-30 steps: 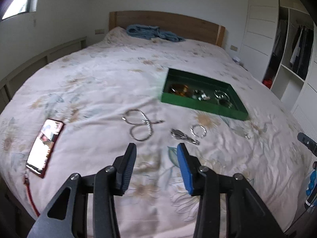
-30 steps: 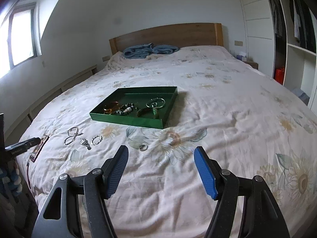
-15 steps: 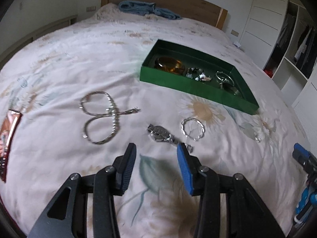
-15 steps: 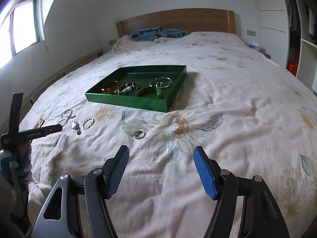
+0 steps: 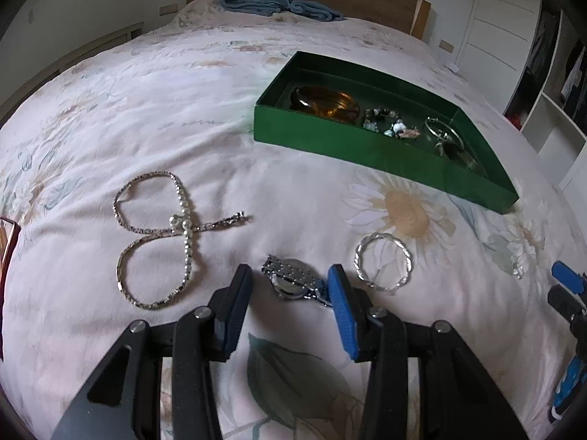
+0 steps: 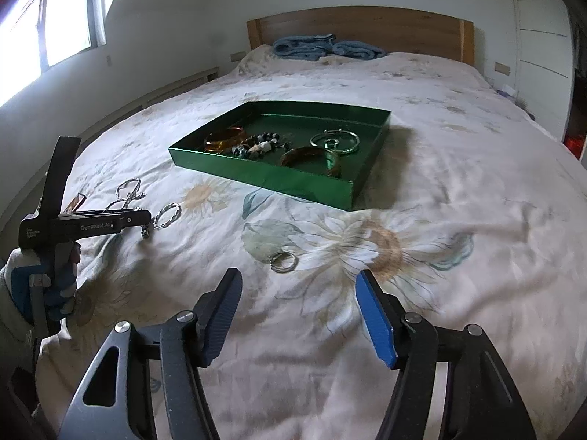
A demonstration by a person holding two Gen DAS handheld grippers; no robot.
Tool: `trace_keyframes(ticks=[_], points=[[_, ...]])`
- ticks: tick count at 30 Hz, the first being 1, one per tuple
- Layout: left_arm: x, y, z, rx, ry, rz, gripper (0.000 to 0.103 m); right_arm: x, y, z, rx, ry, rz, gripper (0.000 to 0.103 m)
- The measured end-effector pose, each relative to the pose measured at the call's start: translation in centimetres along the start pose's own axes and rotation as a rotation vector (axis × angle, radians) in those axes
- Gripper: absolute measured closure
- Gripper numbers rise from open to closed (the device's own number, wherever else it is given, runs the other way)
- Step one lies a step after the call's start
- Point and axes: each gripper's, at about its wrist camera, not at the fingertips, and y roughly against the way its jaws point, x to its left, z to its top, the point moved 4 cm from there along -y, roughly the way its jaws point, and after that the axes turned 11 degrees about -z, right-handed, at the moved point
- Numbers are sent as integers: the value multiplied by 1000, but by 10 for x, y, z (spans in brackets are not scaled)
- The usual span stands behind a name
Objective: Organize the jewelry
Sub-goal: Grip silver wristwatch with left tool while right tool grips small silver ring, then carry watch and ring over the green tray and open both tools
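watch (image 5: 293, 281): band end behind left fingers (image 5: 341, 302) | phone (image 5: 7, 236): cut by frame edge

A wide bed covered by a pale pink floral bedspread (image 5: 154, 84) fills both views. At its twelve o'clock end stands a light brown wooden headboard (image 6: 367, 25), and a rumpled blue cloth bundle (image 6: 323, 46) lies just in front of it. A white panelled wardrobe (image 5: 502, 18) rises at about two o'clock in the left view. A bright glass window (image 6: 47, 14) sits at ten o'clock in the right view. A red-edged phone-like slab (image 5: 7, 236) shows at nine o'clock, mostly cut off.
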Motion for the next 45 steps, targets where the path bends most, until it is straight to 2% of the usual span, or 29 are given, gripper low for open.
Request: trace_keyframes(ticks=[4,5,6,11,13,15,17,23,34,45], points=[[-4,-2,-3,0,-38,20,64,7,-9,3,10,28,12,43],[-6,-2,-3,1,-46,16,69,9,-11,4,11,33,14,44],[-7,-3,-4,2,-52,12,73,11,-14,6,14,42,19,47],[-8,-3,-5,-5,-64,0,76,19,-29,11,37,72,32,58],[-7,-1,-5,-11,-61,-13,78,23,-38,10,61,87,30,69],[-6,0,-6,-16,-59,-25,79,25,-48,9,85,98,16,74],[-6,1,-6,-21,-61,-36,86,25,-54,8,99,97,9,76],[-7,5,-5,-35,-64,-50,89,24,-63,8,118,105,-13,84],[-9,8,-7,-48,-66,-74,91,27,-59,8,104,95,-46,84],[-6,25,-8,-77,-31,-159,91,33,-47,11,80,87,-42,84]])
